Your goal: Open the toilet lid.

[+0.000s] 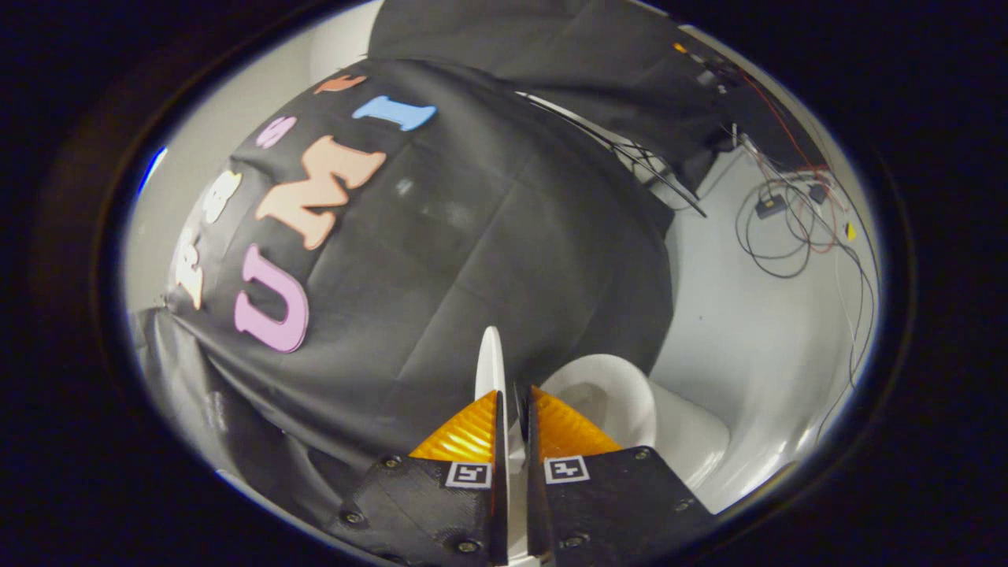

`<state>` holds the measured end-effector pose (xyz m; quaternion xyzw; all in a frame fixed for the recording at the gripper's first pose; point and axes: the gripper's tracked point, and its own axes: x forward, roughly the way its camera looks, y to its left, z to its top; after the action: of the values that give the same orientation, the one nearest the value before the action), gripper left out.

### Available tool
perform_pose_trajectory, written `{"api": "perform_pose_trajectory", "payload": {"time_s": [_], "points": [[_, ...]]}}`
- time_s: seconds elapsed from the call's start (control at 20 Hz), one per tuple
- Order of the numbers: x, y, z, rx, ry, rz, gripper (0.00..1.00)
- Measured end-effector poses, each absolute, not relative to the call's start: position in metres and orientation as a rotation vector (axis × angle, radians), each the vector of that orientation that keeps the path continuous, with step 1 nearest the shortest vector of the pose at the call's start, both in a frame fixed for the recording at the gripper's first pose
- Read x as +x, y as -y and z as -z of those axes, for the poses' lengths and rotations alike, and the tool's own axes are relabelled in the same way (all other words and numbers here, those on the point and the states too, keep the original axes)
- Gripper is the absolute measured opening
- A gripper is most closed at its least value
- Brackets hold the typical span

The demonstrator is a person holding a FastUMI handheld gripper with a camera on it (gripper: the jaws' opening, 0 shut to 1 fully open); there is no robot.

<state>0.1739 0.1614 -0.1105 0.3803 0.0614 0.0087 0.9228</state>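
Observation:
The white toilet lid (491, 364) stands edge-on between my fingers, its thin rim running up past the fingertips. My gripper (513, 409) is shut on the lid, one finger pressing each face. To the right of the fingers lies the white toilet bowl and seat (610, 398), uncovered, with the lid lifted well away from it. The whole view is rolled sideways.
The black booth cloth (441, 260) hangs beyond the lid. A pale floor (748, 331) stretches to the right of the toilet, with loose cables and small boxes (787, 220) lying on it farther off.

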Motion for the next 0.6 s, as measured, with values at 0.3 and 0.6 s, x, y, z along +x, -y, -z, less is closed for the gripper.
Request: {"api": "perform_pose_trajectory", "payload": {"time_s": [0.3, 0.6], "points": [[0.153, -0.23, 0.05, 0.602, -0.106, -0.088, 0.1], [0.137, -0.295, 0.014, 0.406, -0.072, -0.2, 0.1]]}}
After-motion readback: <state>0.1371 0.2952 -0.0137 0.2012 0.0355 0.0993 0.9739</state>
